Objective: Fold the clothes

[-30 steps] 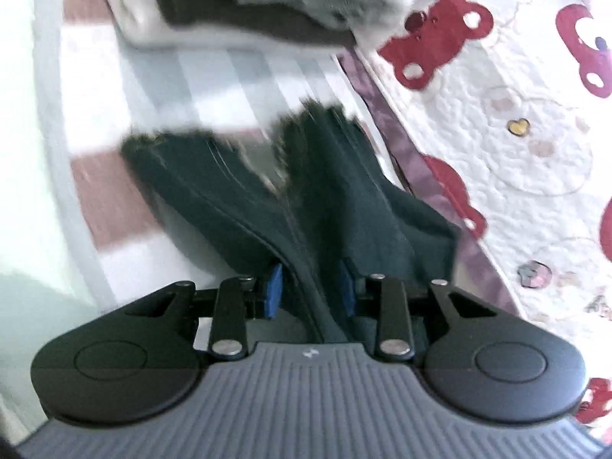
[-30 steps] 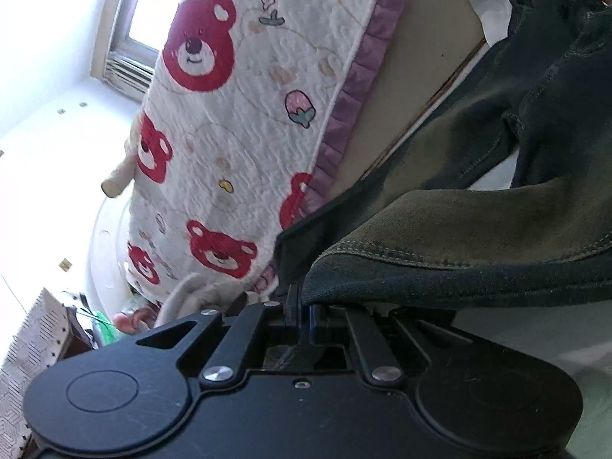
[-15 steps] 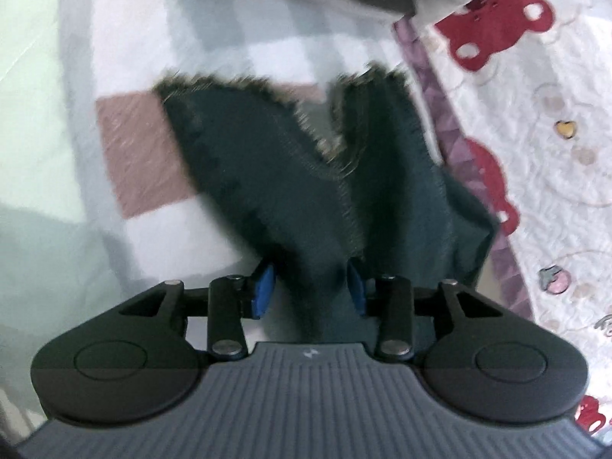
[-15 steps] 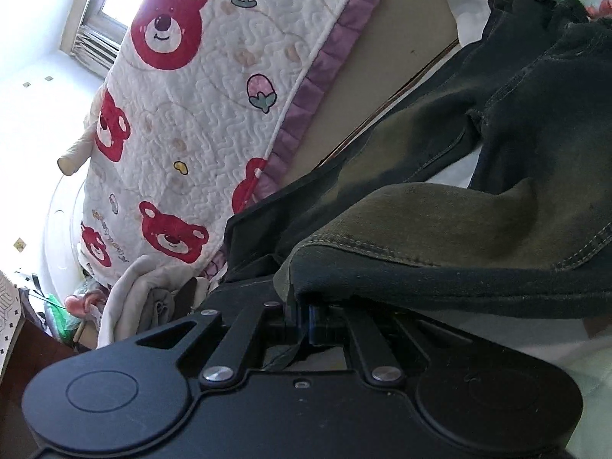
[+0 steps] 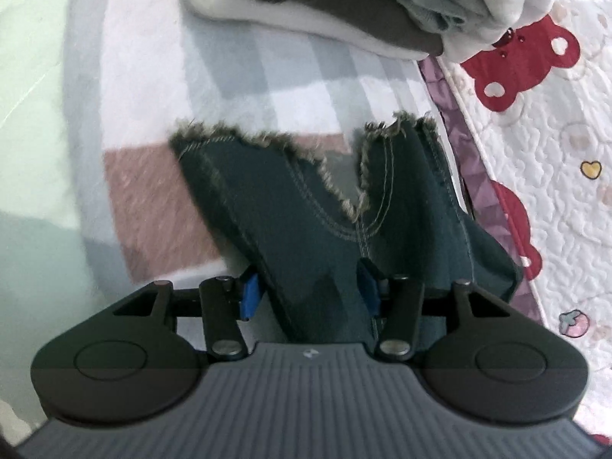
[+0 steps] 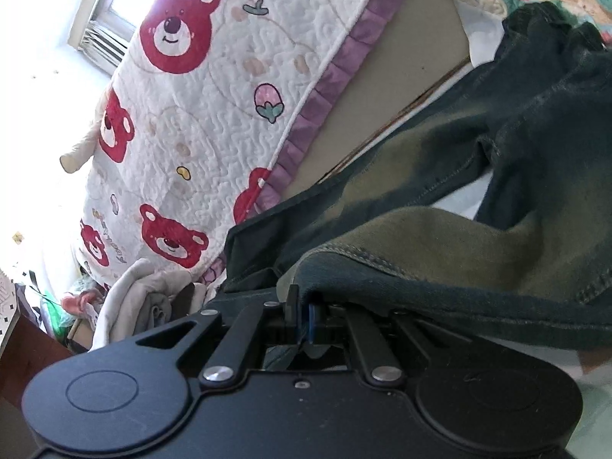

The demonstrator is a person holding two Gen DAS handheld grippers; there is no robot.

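Dark green jeans (image 5: 306,237) with frayed leg hems lie on a checked blanket (image 5: 183,88) in the left wrist view. My left gripper (image 5: 308,292) is open, its blue pads on either side of the jeans leg, not pinching it. In the right wrist view the jeans (image 6: 478,199) stretch from the far right down to my right gripper (image 6: 304,315), which is shut on a folded seam edge of the denim.
A stack of folded clothes (image 5: 344,4) sits at the far end of the blanket. A white quilt with red bears (image 5: 554,153) and a purple ruffle lies to the right; it also shows in the right wrist view (image 6: 214,95). Crumpled light clothes (image 6: 141,306) lie at lower left.
My left gripper's jaws have spread wider around the jeans leg, and the hems have settled on the blanket. My right gripper stays shut on the denim while its view shifts.
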